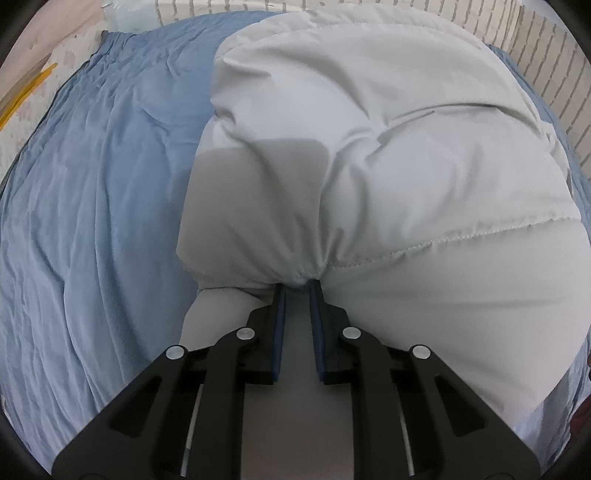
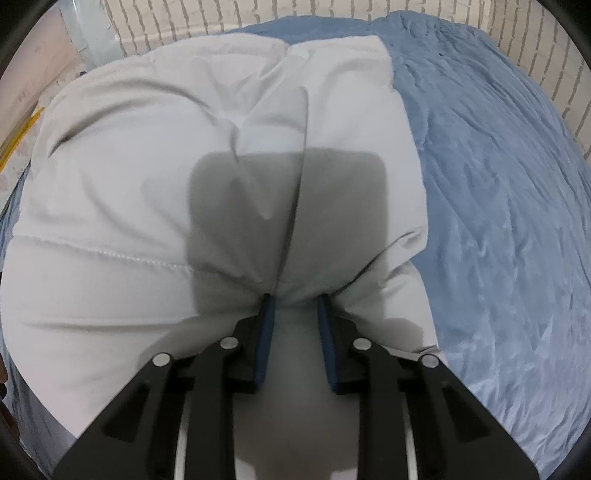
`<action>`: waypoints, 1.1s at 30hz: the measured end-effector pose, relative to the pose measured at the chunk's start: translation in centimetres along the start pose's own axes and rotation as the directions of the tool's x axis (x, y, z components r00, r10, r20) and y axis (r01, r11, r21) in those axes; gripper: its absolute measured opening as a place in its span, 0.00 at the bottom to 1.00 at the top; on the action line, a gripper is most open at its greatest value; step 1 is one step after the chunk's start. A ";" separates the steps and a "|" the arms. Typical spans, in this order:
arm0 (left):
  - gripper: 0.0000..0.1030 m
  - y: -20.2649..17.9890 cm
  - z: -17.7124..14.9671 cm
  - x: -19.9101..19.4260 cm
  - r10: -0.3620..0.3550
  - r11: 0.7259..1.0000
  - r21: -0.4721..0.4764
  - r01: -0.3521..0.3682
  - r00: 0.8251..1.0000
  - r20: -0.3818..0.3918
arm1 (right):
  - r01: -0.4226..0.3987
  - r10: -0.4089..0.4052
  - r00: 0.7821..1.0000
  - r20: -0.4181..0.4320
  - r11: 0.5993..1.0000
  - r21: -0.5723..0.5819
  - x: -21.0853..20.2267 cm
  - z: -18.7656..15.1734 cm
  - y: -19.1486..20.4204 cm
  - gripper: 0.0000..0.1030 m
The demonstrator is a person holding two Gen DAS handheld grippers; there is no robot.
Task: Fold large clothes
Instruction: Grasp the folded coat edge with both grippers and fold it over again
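Right gripper [image 2: 294, 298] pinches a bunched fold of the white padded garment [image 2: 155, 155] over blue bedding [image 2: 498, 184]

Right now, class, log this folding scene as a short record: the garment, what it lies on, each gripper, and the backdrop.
garment: white padded jacket, puffy, with a stitched seam across it
surface: wrinkled blue sheet under the jacket
left gripper: fingers pinch a gathered bunch of jacket fabric
right gripper: fingers clamp a fold of jacket fabric at a seam line
backdrop: white brick wall behind the bed
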State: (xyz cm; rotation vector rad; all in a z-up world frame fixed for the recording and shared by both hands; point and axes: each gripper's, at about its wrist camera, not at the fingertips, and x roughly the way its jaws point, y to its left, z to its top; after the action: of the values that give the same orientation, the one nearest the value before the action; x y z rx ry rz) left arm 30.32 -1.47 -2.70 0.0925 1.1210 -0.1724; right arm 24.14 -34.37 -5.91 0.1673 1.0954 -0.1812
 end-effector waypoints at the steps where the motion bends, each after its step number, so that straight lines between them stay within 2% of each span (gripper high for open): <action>1: 0.12 0.0 0.0 0.1 0.001 1.000 0.000 -0.001 1.000 -0.001 | -0.001 0.001 1.000 -0.004 1.000 0.001 0.2 0.1 0.0 0.23; 13: 0.12 -1.3 -0.6 0.7 0.021 1.000 0.011 -0.021 1.000 -0.009 | 0.028 -0.029 0.999 -0.030 0.999 -0.029 1.7 1.6 0.7 0.23; 24: 0.12 -1.6 -0.2 1.4 0.018 1.000 0.006 -0.018 0.999 -0.040 | 0.029 -0.029 0.999 -0.036 1.000 -0.005 1.1 0.2 1.5 0.23; 27: 0.12 -1.2 0.8 -0.5 0.020 1.000 -0.011 -0.021 0.999 -0.050 | 0.022 -0.021 0.997 -0.075 1.000 0.018 0.4 0.8 1.0 0.23; 28: 0.12 -0.9 0.7 -1.2 0.020 1.000 -0.020 -0.021 0.999 -0.043 | 0.009 -0.007 0.998 -0.064 0.999 0.034 -0.5 0.7 0.7 0.26; 30: 0.13 0.0 -0.1 -3.2 0.003 0.999 -0.040 -0.003 1.000 0.000 | -0.074 0.073 0.997 0.016 0.996 0.054 -3.5 -0.1 0.1 0.26; 33: 0.13 1.1 -2.2 -6.0 0.001 0.999 -0.047 0.002 0.998 0.063 | -0.106 0.100 0.989 0.105 0.993 0.050 -7.1 -2.4 -0.3 0.27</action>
State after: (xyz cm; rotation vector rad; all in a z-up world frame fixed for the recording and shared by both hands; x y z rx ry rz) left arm 26.07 0.51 1.77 0.0445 1.0614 -0.1488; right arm 18.85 -33.66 -0.62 0.2611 0.9776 -0.1261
